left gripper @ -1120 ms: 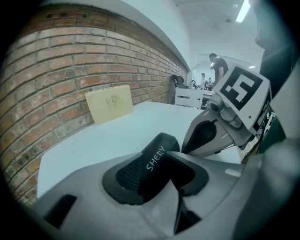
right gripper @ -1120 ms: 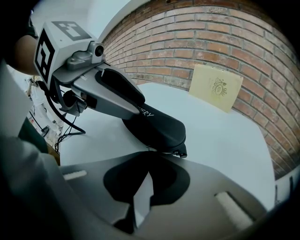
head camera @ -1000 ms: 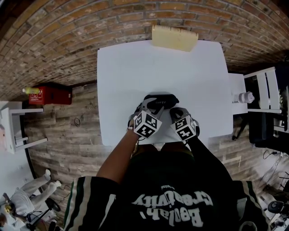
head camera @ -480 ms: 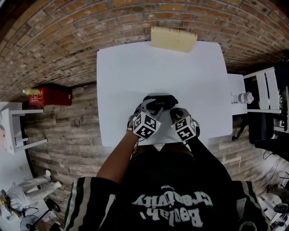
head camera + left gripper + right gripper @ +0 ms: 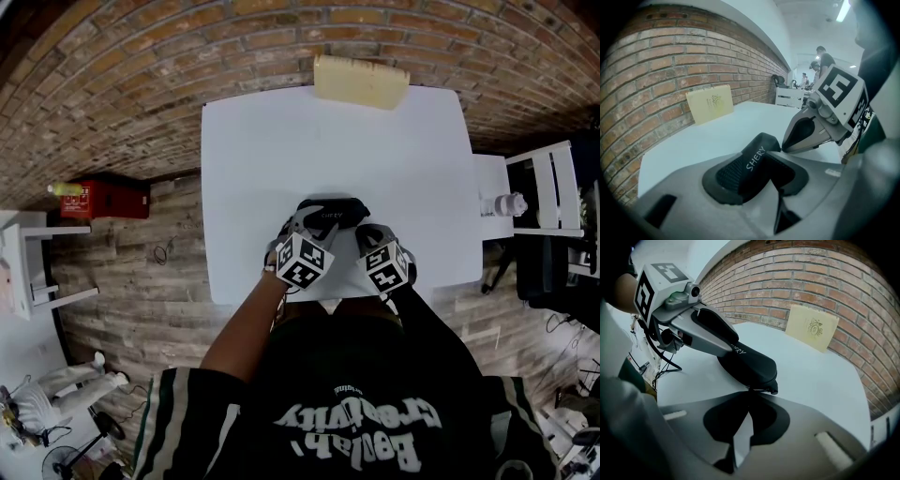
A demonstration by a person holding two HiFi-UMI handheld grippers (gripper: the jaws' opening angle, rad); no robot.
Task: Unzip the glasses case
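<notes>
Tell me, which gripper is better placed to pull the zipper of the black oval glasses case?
Right: the right gripper appears shut on the small zipper pull of the black oval glasses case, which the left gripper clamps steady.

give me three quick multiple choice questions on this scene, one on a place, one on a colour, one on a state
1. Where does the cream card stand?
A. At the table's far edge, against the brick wall
B. On the floor
C. Flat at the near edge
2. What colour is the glasses case?
A. Red
B. Black
C. White
3. How is the left gripper?
A. Wide open over bare table
B. Shut together on nothing
C. Closed on the glasses case
Answers: 1 A, the head view shows it leaning at the wall; 2 B, it is black in every view; 3 C, the left gripper view shows its pads clamping the case.
</notes>
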